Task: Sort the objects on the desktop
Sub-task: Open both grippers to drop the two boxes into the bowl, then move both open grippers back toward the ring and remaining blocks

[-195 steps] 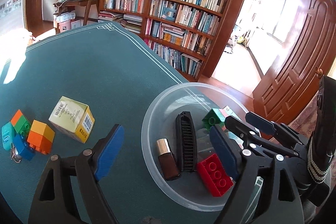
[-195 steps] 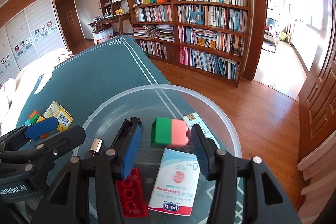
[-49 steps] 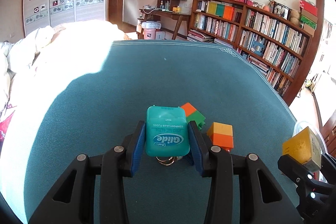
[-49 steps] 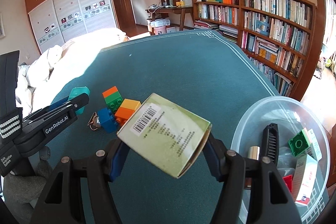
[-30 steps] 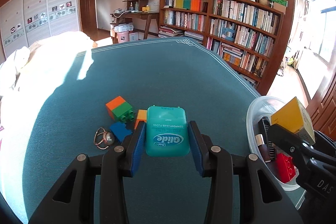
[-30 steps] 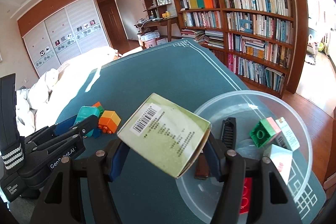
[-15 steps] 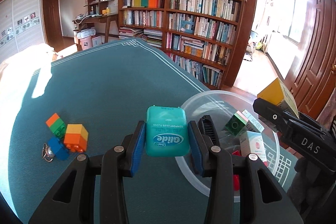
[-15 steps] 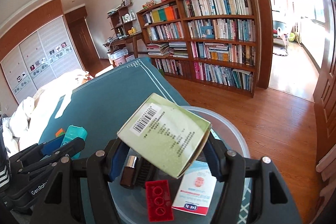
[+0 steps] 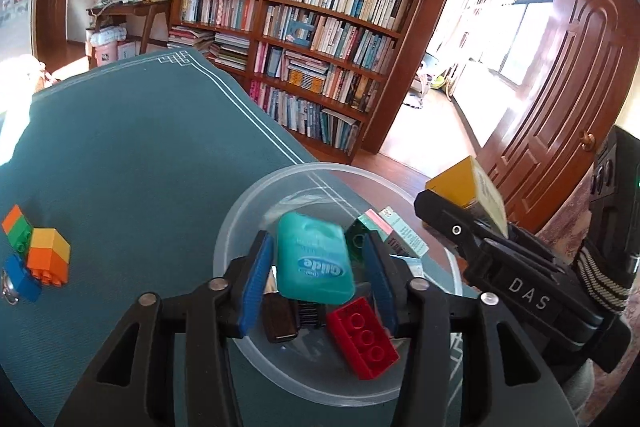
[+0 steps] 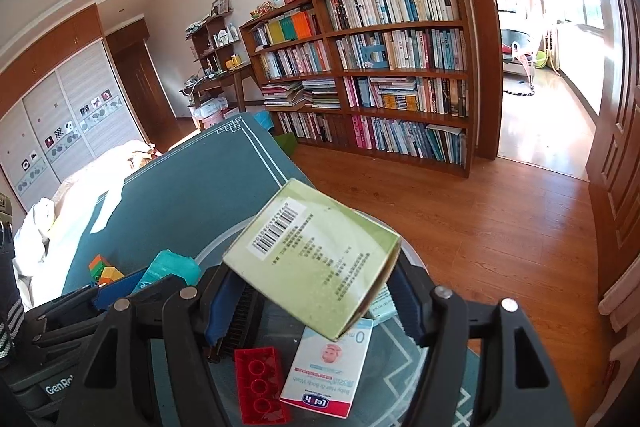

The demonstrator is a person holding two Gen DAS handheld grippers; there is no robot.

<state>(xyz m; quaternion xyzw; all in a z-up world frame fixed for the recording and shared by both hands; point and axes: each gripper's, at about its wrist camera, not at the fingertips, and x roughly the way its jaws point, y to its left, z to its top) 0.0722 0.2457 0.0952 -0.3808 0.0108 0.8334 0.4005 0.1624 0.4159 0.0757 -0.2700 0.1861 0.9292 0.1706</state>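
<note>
In the left wrist view my left gripper (image 9: 318,279) hangs over the clear plastic bowl (image 9: 312,169). Its jaws are opening. The teal Glide floss box (image 9: 314,259) sits tilted between the blue pads (image 9: 256,279) with a gap on each side. In the right wrist view my right gripper (image 10: 314,303) is also over the bowl (image 10: 218,241), its jaws just starting to open. The green-and-yellow carton (image 10: 312,251) is still wedged slantwise between its pads. That carton (image 9: 468,187) and the right gripper (image 9: 464,199) show at the right of the left wrist view.
The bowl holds a red brick (image 9: 362,335), a brown tube (image 9: 280,319), a black comb, a green-pink brick (image 9: 362,231) and a baby-wash box (image 10: 328,363). Loose bricks (image 9: 48,255) lie on the green tablecloth at left. The table edge and wooden floor lie past the bowl.
Both grippers swung right, away from the loose bricks, to above the bowl. The left jaws have parted and the floss box has tipped loose between them. The carton keeps its pose.
</note>
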